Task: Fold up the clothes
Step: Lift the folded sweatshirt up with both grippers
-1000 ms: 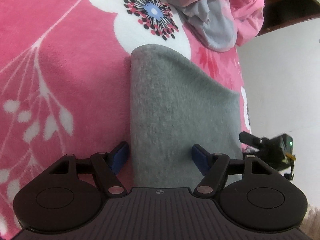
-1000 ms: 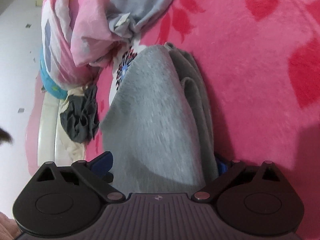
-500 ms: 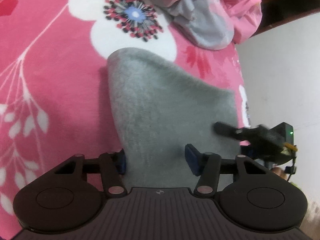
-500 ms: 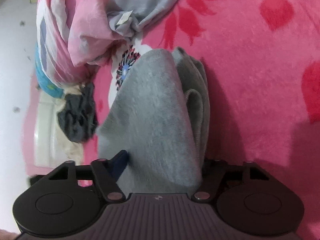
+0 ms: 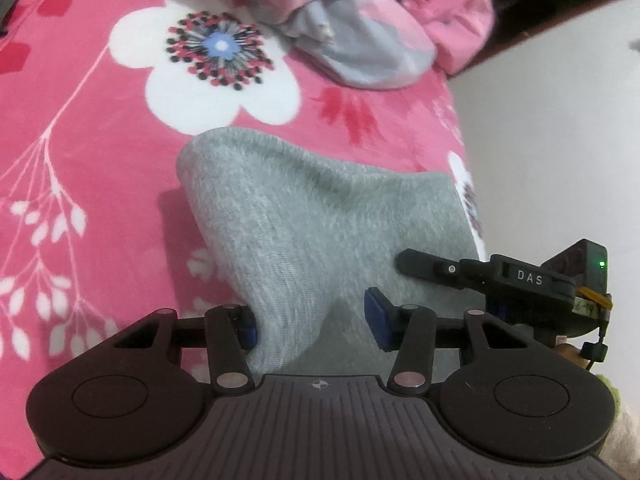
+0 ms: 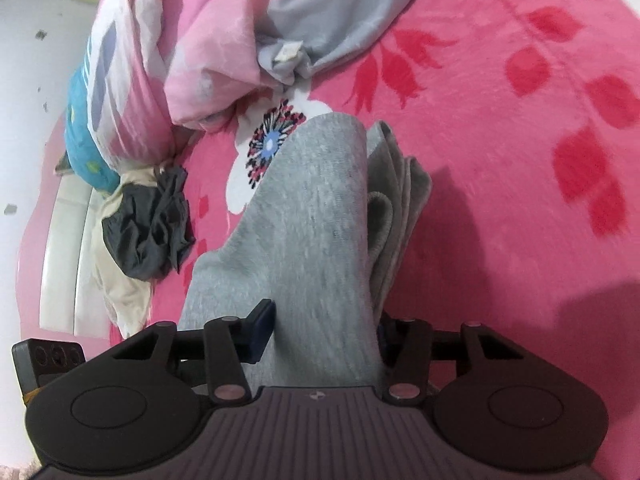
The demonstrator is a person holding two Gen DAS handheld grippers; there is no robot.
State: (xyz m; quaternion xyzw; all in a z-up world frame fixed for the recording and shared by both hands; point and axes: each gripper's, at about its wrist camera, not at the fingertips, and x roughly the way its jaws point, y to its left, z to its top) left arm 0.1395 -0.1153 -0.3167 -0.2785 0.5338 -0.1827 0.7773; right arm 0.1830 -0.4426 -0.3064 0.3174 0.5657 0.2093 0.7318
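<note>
Both jaws closing, left hand-held gripper [image 5: 310, 322] and right hand-held gripper [image 6: 324, 330] have raised the grey garment's [image 5: 320, 224] near edge off the bed [image 5: 88, 128], cloth between each; uneven pinches could drop layers.

The right gripper [image 6: 320, 330] fills the bottom of the frame, its jaws closing with a fold of the grey garment [image 6: 308, 224] between them. The cloth runs up from the fingers to mid-frame, where it bends over in a rounded fold — thinner grey layers hang bunched just to its right. Under it lies a pink blanket [image 6: 500, 140] with red leaves and a white flower. At upper left sits a pink and grey bundle [image 6: 248, 32]; at mid-left, a crumpled dark cloth [image 6: 152, 228] — on pale fabric.
</note>
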